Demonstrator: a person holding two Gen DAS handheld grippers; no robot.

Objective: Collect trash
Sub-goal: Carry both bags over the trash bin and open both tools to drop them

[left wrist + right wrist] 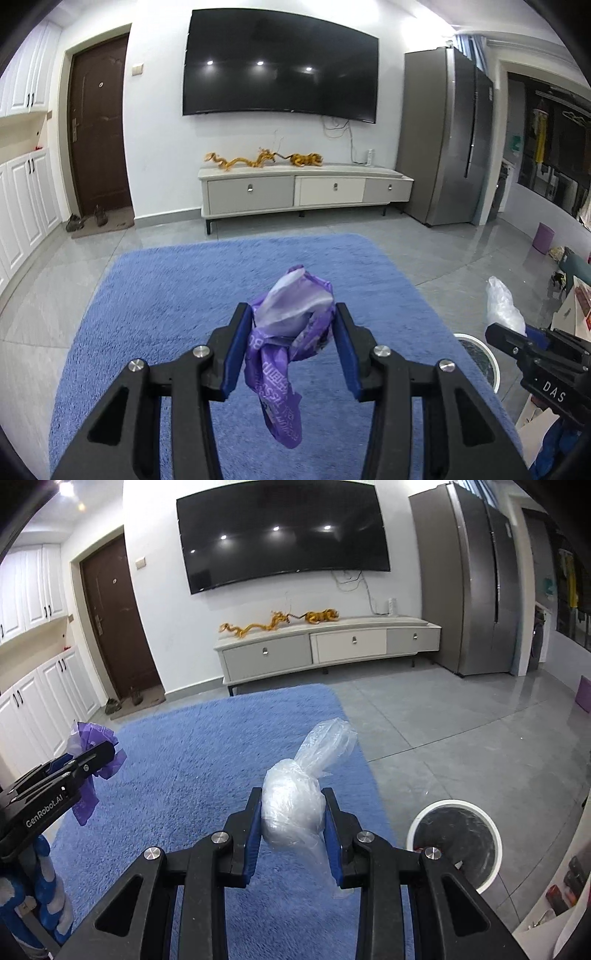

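Observation:
My left gripper point(293, 314) is shut on a crumpled purple plastic wrapper point(288, 339) and holds it up above the blue rug point(166, 295); the wrapper's tail hangs down between the fingers. My right gripper point(291, 797) is shut on a balled clear plastic bag point(295, 805) above the rug's right edge. A round white trash bin point(456, 843) with a dark liner stands on the floor just right of the right gripper. In the left wrist view the right gripper point(495, 332) with the clear bag point(502, 302) shows at the right, above the bin's rim point(480, 354).
A white TV cabinet point(303, 188) stands against the far wall under a wall TV point(280, 66). A grey fridge point(443, 136) is at the right, a brown door point(98, 125) at the left. A low table edge with items point(569, 882) is at the near right.

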